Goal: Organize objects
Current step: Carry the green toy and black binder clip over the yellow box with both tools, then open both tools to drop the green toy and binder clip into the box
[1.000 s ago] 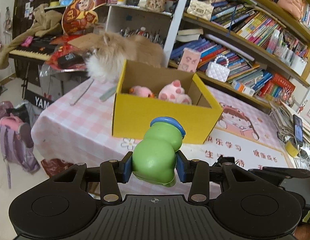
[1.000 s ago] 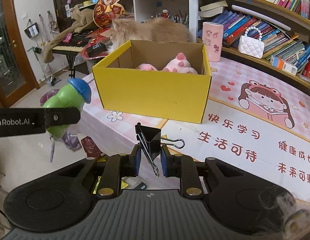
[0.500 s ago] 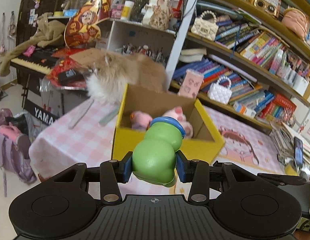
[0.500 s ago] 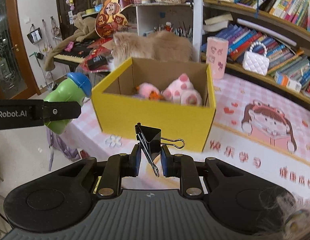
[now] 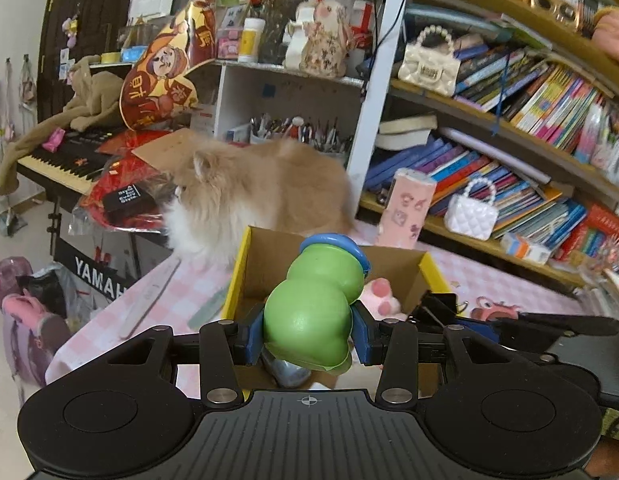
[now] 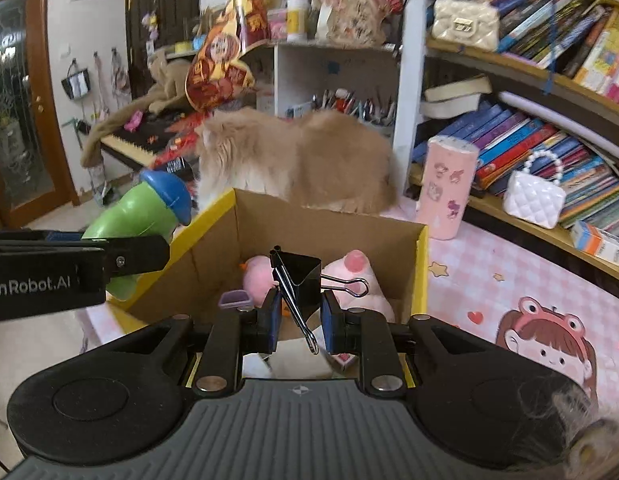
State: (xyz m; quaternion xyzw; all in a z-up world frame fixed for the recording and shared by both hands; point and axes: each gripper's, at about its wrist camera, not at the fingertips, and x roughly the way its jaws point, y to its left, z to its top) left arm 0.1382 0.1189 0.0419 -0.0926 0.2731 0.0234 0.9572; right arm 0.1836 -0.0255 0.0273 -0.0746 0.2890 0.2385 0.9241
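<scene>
- Hovering at the yellow box (image 6: 420, 276), the left gripper (image 5: 308, 334) is clamping its fingers on a green toy (image 5: 315, 312).
- Holding a black binder clip (image 6: 299, 280), the right gripper (image 6: 297, 322) is pinching its fingers together above the pink plush toys (image 6: 359, 280).
- Releasing well probably means lowering inside the walls first, clear of the cat (image 6: 293, 160) behind the box.

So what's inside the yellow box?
The box holds two pink plush toys: a small one on the left, a bigger one on the right, plus a little purple thing. The clip and right gripper cover the box's near floor.
</scene>
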